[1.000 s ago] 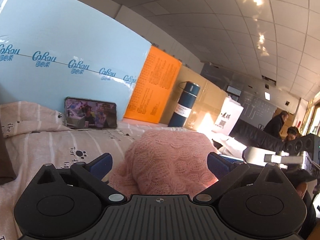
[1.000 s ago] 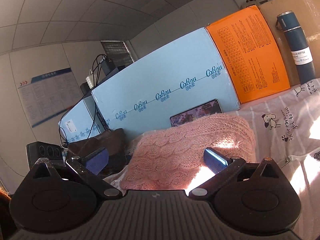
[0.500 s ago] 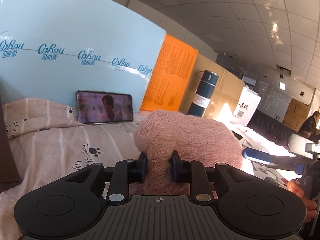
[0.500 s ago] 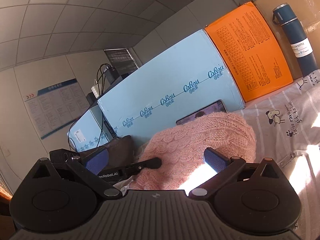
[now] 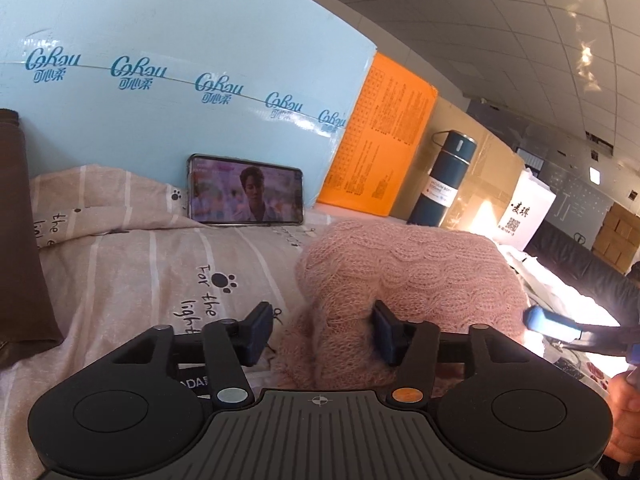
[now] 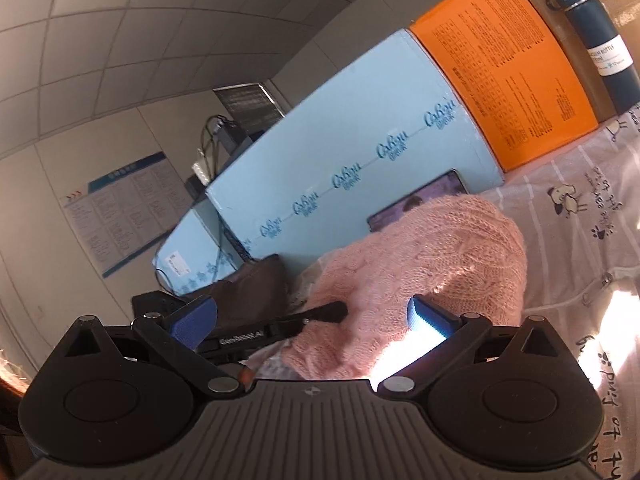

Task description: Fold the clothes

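A pink knitted sweater (image 5: 408, 276) lies bunched on a beige printed sheet (image 5: 132, 276). My left gripper (image 5: 322, 334) is open, its jaws apart around the sweater's near left edge; the cloth sits loose between them. My right gripper (image 6: 312, 318) is open wide, at the sweater's (image 6: 432, 264) near right side, holding nothing. One right finger (image 5: 552, 322) shows at the right of the left wrist view. A left finger (image 6: 320, 312) shows against the sweater in the right wrist view.
A phone (image 5: 245, 190) leans against a light blue box (image 5: 168, 60) at the back. An orange box (image 5: 384, 144) and a dark blue bottle (image 5: 442, 180) stand to its right. A brown cloth (image 5: 20, 240) is at the far left.
My left gripper shut on the sweater's edge half a second ago and has now opened again, letting the cloth go. The right gripper stayed open and tilted.
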The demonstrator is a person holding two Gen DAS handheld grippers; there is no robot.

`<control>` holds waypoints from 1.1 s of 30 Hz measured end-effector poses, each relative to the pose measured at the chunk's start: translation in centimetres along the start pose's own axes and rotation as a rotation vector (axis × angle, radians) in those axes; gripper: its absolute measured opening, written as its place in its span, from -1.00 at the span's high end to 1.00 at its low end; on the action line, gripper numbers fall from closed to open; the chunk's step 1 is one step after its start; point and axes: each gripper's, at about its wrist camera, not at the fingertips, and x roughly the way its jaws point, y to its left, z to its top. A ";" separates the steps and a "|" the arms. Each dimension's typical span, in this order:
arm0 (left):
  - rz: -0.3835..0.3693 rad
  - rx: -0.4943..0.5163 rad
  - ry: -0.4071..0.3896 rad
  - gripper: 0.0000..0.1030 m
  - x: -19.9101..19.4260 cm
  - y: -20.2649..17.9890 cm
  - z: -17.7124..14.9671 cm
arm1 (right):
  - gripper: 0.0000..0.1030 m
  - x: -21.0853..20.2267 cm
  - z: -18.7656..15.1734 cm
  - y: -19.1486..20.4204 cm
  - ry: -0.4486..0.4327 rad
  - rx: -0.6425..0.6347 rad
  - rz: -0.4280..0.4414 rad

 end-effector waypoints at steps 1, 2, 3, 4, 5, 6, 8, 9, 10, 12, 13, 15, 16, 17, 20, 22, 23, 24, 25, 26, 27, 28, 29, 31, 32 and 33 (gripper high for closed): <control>-0.001 -0.011 0.007 -0.27 0.1 0.2 0.0 | -0.99 0.5 0.0 -0.3 0.019 0.015 -0.026; 0.003 -0.015 0.012 -0.40 0.2 0.3 0.0 | -0.99 1.0 -0.1 -0.6 0.036 0.029 -0.050; 0.012 -0.016 0.013 -0.46 0.2 0.3 -0.1 | -0.99 1.3 -0.2 -0.8 0.042 0.037 -0.064; 0.019 -0.018 0.014 -0.55 0.3 0.3 -0.1 | -0.99 1.4 -0.2 -1.0 0.041 0.042 -0.069; 0.022 -0.021 0.017 -0.58 0.3 0.3 -0.1 | -0.99 1.5 -0.2 -1.1 0.039 0.049 -0.072; 0.021 -0.026 0.021 -0.59 0.4 0.4 -0.1 | -0.99 1.5 -0.1 -1.2 0.038 0.057 -0.075; 0.015 -0.030 0.031 -0.71 0.7 0.4 -0.1 | -0.99 1.9 0.0 -1.9 0.030 0.089 -0.099; 0.010 -0.032 0.039 -0.73 0.8 0.4 -0.1 | -0.99 2.1 0.0 -2.2 0.026 0.094 -0.112; 0.004 -0.036 0.045 -0.74 1.0 0.4 -0.1 | -0.99 2.3 0.0 -2.4 0.021 0.099 -0.123; -0.006 -0.045 0.054 -0.74 1.2 0.4 -0.1 | -1.00 2.2 0.0 -2.6 0.013 0.102 -0.119; -0.008 -0.050 0.053 -0.76 1.1 0.5 -0.1 | -1.00 2.1 0.0 -2.6 0.008 0.105 -0.113; -0.018 -0.067 0.044 -0.80 0.8 0.7 -0.1 | -1.00 1.5 0.0 -2.5 -0.020 0.124 -0.084; -0.026 -0.079 0.038 -0.84 0.7 0.8 -0.1 | -1.00 1.2 -0.1 -2.5 -0.034 0.135 -0.070; -0.034 -0.091 0.032 -0.92 0.5 0.9 -0.1 | -1.00 0.8 0.1 -2.6 -0.059 0.153 -0.054; -0.070 -0.121 0.027 -0.96 0.2 1.0 -0.1 | -1.00 -0.4 0.4 -3.2 -0.138 0.206 -0.056; -0.095 -0.136 0.031 -0.97 0.0 0.9 -0.1 | -1.00 -1.2 0.6 -3.7 -0.197 0.240 -0.115; -0.106 -0.139 0.041 -0.97 0.1 0.8 -0.1 | -1.00 -1.6 0.6 -3.9 -0.226 0.257 -0.145; -0.113 -0.138 0.051 -0.97 0.1 0.6 -0.1 | -1.00 -1.9 0.7 -4.2 -0.254 0.272 -0.178; -0.114 -0.132 0.060 -0.97 0.1 0.5 -0.2 | -1.00 -2.0 0.8 -4.2 -0.262 0.264 -0.254; -0.115 -0.124 0.069 -0.97 0.2 0.3 -0.3 | -1.00 -1.9 0.8 -4.2 -0.268 0.257 -0.325; -0.118 -0.115 0.078 -0.97 0.3 0.1 -0.4 | -1.00 -1.6 0.8 -4.3 -0.244 0.254 -0.339; -0.122 -0.106 0.086 -0.97 0.3 0.0 -0.4 | -1.00 -1.2 0.8 -4.5 -0.220 0.251 -0.353; -0.123 -0.095 0.094 -0.97 0.4 -0.2 -0.5 | -1.00 -0.9 0.7 -4.6 -0.195 0.247 -0.366; -0.096 -0.068 0.095 -0.97 0.5 -0.5 -0.7 | -1.00 -0.1 0.7 -4.9 -0.145 0.239 -0.393; -0.073 -0.062 0.085 -0.97 0.5 -0.5 -0.7 | -1.00 0.5 0.5 -4.9 -0.101 0.220 -0.391; -0.057 -0.066 0.076 -0.97 0.4 -0.4 -0.7 | -1.00 1.1 0.2 -4.6 -0.068 0.190 -0.404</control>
